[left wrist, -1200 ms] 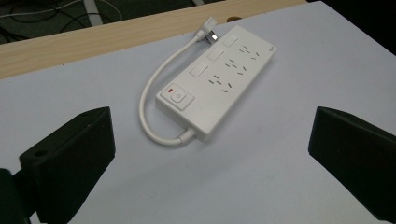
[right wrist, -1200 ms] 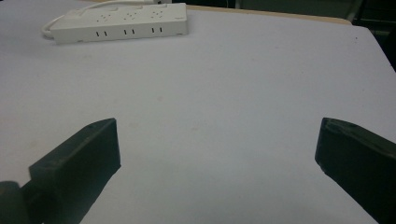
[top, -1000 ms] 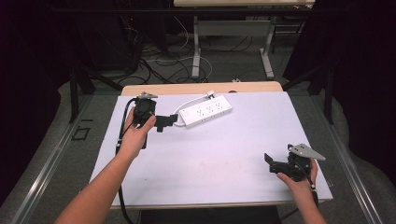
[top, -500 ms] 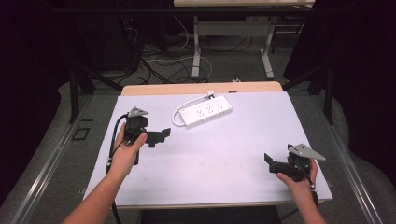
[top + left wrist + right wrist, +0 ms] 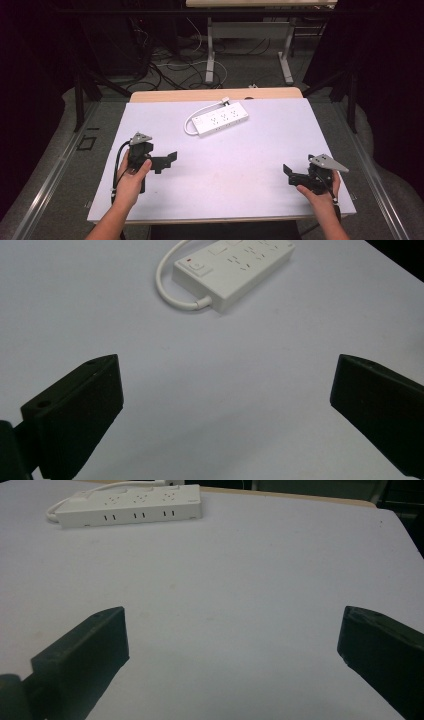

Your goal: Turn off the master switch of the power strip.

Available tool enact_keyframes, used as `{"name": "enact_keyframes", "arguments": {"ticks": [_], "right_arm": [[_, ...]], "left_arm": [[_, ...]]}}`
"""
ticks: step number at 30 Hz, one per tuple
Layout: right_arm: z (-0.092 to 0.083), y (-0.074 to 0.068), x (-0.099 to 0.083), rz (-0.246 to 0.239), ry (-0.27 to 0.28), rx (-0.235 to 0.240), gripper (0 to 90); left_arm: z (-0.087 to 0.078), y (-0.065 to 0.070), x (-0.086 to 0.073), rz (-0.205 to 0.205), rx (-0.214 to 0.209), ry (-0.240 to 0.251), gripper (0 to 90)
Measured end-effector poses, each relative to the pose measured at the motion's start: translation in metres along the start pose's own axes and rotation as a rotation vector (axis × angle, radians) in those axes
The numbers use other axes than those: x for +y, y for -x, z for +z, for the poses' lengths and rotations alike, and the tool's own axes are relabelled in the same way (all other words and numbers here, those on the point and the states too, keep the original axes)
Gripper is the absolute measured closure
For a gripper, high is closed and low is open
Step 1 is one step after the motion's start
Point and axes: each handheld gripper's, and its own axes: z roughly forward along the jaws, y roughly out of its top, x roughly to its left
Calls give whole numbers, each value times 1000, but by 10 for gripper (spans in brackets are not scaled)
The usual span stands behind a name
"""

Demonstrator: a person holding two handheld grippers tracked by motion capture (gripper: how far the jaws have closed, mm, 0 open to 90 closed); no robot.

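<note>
The white plastic power strip (image 5: 220, 120), oblong with three banks of sockets and a switch at one end, lay flat on the far middle of the white table top (image 5: 240, 170), set at a slant. Its white cord (image 5: 189, 125) curled from the switch end and looped back round behind the body toward the far edge; the plug could not be made out clearly. Nothing was plugged into any socket, and no bin, tray or other container stood on the table.

The left gripper (image 5: 167, 161), black with a grey three-cornered plate, sat low over the table near the left front, well apart from the strip. Its jaws stood spread wide and held nothing. It pointed roughly toward the strip, which lay up-field between the jaws in the left gripper view (image 5: 232, 267); judged a ready stance for a reach.

The right gripper (image 5: 292, 175) rested near the right front corner, jaws likewise spread and empty, the strip far off in the right gripper view (image 5: 131, 505). Judged parked, leaving the centre free for the left.
</note>
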Motion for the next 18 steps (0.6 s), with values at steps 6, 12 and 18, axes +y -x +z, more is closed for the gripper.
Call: {"name": "enact_keyframes", "arguments": {"ticks": [6, 12, 18], "right_arm": [[0, 1, 0, -11, -5, -1, 0], [1, 0, 0, -7, -3, 1, 0], [1, -1, -1, 0, -6, 1, 0]], "left_arm": [[4, -6, -21, -18, 6, -7, 9], [7, -13, -36, -32, 12, 6, 9], [8, -20, -46, -54, 16, 26, 9]]}}
